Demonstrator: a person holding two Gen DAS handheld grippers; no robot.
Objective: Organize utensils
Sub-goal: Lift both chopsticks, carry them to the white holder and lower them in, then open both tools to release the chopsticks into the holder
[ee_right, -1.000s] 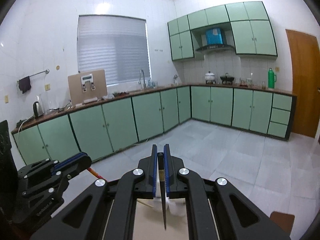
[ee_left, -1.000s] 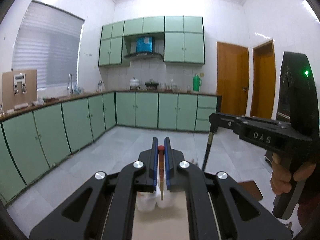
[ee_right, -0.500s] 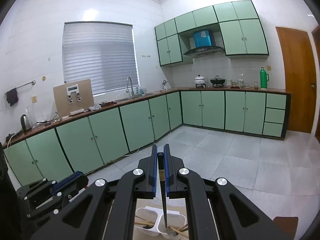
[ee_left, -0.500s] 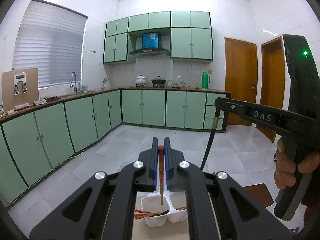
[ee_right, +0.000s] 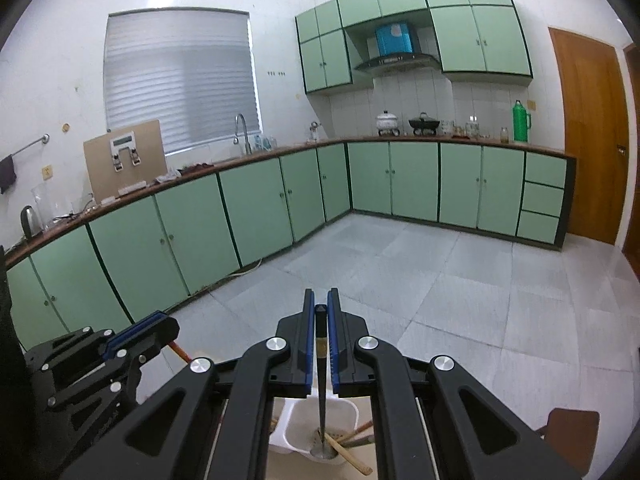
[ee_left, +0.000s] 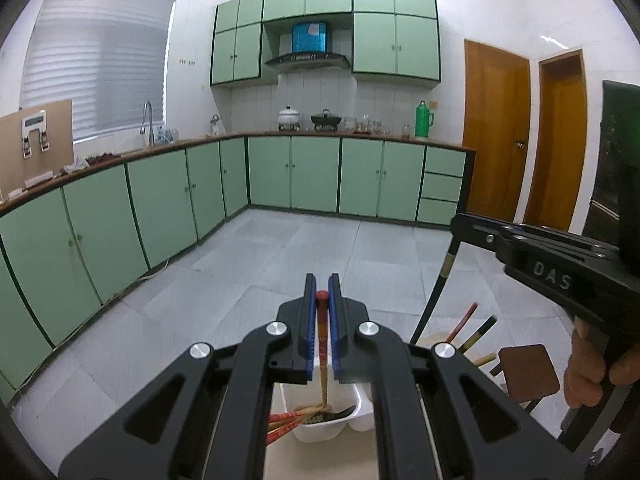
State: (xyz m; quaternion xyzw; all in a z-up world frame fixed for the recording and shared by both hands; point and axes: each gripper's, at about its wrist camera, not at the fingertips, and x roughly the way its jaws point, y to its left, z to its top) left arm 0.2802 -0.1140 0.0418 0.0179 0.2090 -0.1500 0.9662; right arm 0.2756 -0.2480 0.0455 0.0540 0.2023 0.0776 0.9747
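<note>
Grippers are both clamped on utensils. Left gripper (ee_left: pixel 322 294) holds a red-tipped chopstick (ee_left: pixel 322 344) upright between its blue pads; the lower end reaches into the left compartment of the white utensil holder (ee_left: pixel 320 434), among red chopsticks (ee_left: pixel 286 424) lying there. Right gripper (ee_right: pixel 320 308) grips a black chopstick (ee_right: pixel 321 368) upright, its lower end in the holder's right compartment (ee_right: pixel 304 436), beside wooden utensils (ee_right: pixel 352 454).
</note>
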